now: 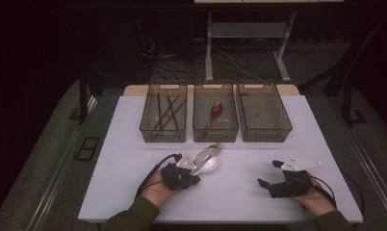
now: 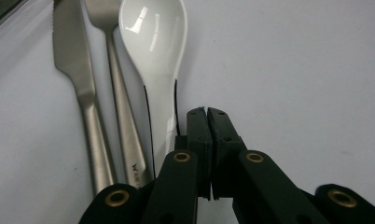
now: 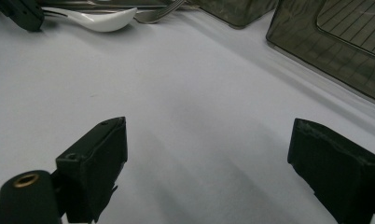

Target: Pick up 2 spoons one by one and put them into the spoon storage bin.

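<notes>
White spoon (image 2: 153, 42) lies right of fork (image 2: 122, 107) and knife (image 2: 78, 88) — left gripper (image 2: 207, 112) closed, apparently empty, just beside its handle; right gripper (image 3: 209, 154) wide apart.

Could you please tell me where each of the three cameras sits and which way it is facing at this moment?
High view: above the person's side, looking forward and down on the table and three bins; both forearms show.
Left gripper view: on the left gripper, looking along its shut fingers at the white spoon, fork and knife.
Right gripper view: on the right gripper, low over the table, open fingers.
Shared: all three views show the white spoon.
</notes>
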`<action>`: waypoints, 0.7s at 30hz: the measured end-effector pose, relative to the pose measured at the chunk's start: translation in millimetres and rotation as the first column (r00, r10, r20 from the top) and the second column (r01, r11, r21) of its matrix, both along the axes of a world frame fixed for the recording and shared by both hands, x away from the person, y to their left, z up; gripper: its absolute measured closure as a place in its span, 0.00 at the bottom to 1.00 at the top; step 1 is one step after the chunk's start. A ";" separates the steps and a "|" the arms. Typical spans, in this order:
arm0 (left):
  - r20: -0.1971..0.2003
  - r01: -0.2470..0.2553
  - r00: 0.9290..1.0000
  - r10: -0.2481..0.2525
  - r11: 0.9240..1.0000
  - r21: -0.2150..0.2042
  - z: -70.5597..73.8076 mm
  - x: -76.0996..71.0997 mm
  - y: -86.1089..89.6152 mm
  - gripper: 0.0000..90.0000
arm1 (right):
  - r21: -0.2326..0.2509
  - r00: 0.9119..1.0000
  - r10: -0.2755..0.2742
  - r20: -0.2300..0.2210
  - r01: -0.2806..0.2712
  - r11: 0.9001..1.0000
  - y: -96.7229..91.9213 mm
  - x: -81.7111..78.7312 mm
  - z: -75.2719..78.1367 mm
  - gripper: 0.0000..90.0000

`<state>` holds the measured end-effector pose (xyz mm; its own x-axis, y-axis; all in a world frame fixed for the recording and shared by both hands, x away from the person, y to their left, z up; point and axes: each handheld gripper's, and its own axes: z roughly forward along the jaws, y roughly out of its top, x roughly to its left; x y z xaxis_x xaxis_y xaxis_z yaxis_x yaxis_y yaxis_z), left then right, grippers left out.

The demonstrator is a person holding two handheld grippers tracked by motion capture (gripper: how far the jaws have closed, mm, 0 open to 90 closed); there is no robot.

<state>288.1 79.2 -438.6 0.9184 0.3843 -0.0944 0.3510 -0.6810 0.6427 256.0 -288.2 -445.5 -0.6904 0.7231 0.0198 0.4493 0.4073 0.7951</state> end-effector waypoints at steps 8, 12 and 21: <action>-0.020 0.009 1.000 -0.010 0.999 -0.043 2.9 1.1 -0.7 0.97 | 0.000 1.000 0.003 0.002 -0.003 1.000 0.6 -0.2 0.2 0.13; -0.008 -0.018 1.000 0.017 0.996 -0.089 8.9 5.7 -2.8 0.92 | 0.000 1.000 0.000 0.001 0.000 1.000 0.7 0.1 0.1 0.13; 0.006 -0.105 0.994 0.107 0.983 -0.148 11.1 35.3 -20.1 0.61 | -0.003 1.000 0.003 -0.002 -0.003 1.000 1.2 -0.1 -0.3 0.13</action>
